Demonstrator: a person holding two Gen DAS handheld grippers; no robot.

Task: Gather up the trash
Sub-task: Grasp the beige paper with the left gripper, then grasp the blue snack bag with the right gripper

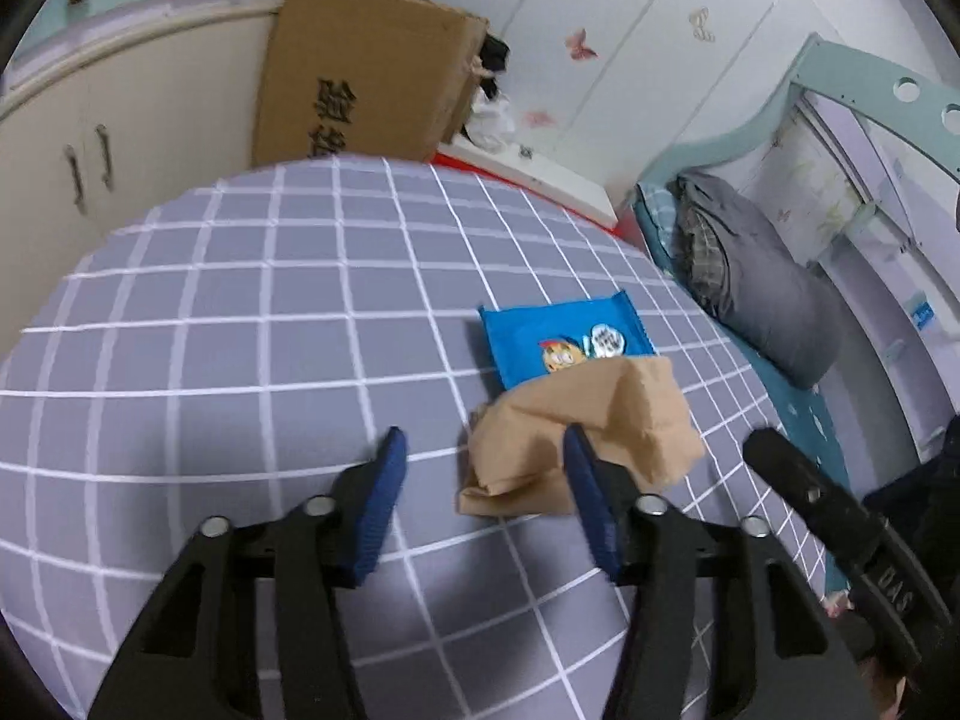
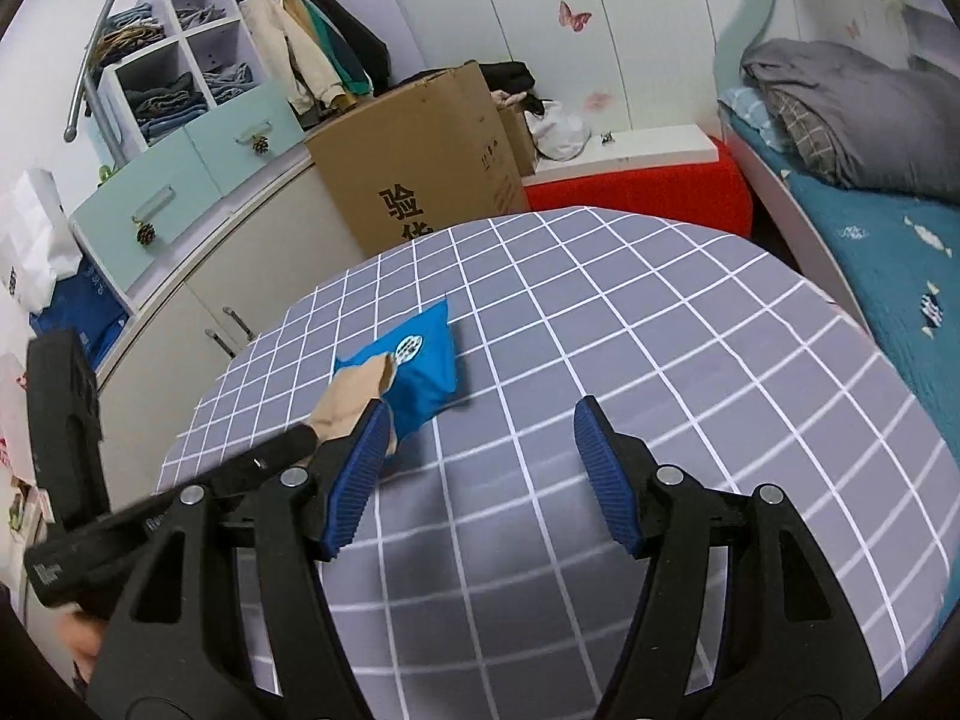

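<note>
While both grippers, left (image 1: 483, 468) and right (image 2: 480, 438), hang spread and empty, the paper (image 1: 576, 438) overlaps the blue packet (image 1: 564, 342) mid-table (image 1: 240, 300), away from edges.

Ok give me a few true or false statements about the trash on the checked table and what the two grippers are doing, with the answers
1. The blue snack wrapper lies on the checked tablecloth. True.
2. The brown paper bag is well apart from the wrapper. False: it overlaps the wrapper's near edge.
3. The left gripper is open. True.
4. The right gripper is clamped on the wrapper. False: it is open and holds nothing.
5. The cardboard box sits on the table. False: it stands behind it.
</note>
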